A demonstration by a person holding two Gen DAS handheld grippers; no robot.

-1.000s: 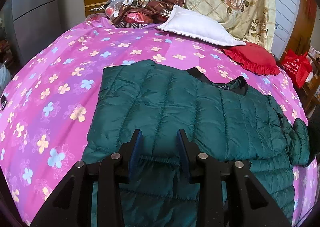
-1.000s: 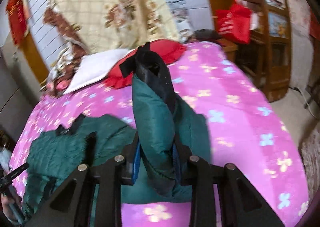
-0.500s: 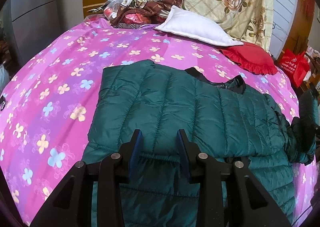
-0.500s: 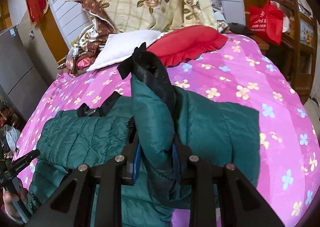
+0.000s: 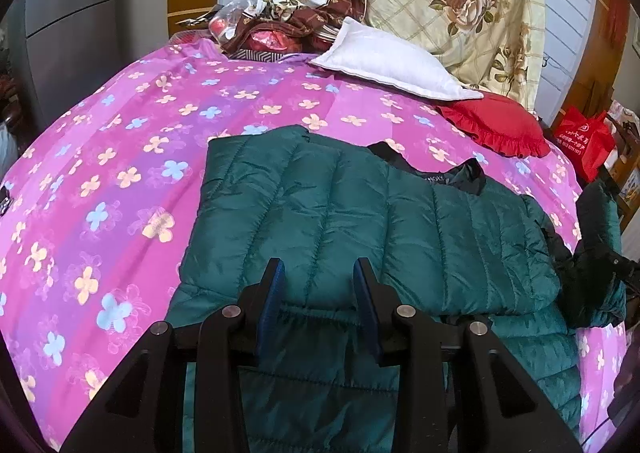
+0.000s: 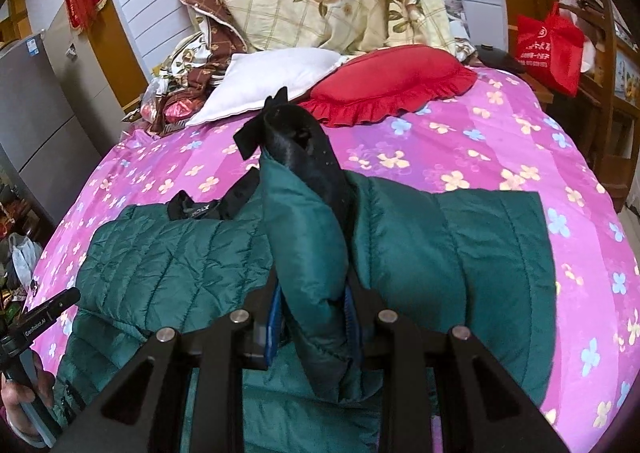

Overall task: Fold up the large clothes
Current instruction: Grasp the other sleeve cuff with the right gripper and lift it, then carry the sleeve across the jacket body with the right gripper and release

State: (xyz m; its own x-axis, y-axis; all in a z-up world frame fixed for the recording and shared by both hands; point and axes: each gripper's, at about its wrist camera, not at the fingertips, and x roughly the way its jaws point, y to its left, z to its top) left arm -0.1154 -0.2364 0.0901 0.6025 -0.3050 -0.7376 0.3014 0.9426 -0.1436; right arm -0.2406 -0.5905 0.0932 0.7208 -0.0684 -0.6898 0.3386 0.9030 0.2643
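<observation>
- Right gripper (image 6: 310, 307) is clamped on the green puffer jacket's sleeve (image 6: 306, 245), black cuff (image 6: 298, 147) sticking up and away toward the pillows
- Left gripper (image 5: 318, 293) hangs over the jacket's near hem, fingers spread wide with nothing between them
- Green puffer jacket (image 5: 360, 221) lies flat on the pink floral bedspread (image 5: 100, 173), long axis across the bed, black collar (image 5: 436, 173) toward the headboard
- Plenty of bare bedspread left of the jacket; on the right it nears the bed edge
- White pillow (image 5: 392, 61) and red ruffled cushion (image 5: 496, 125) sit well beyond the collar
</observation>
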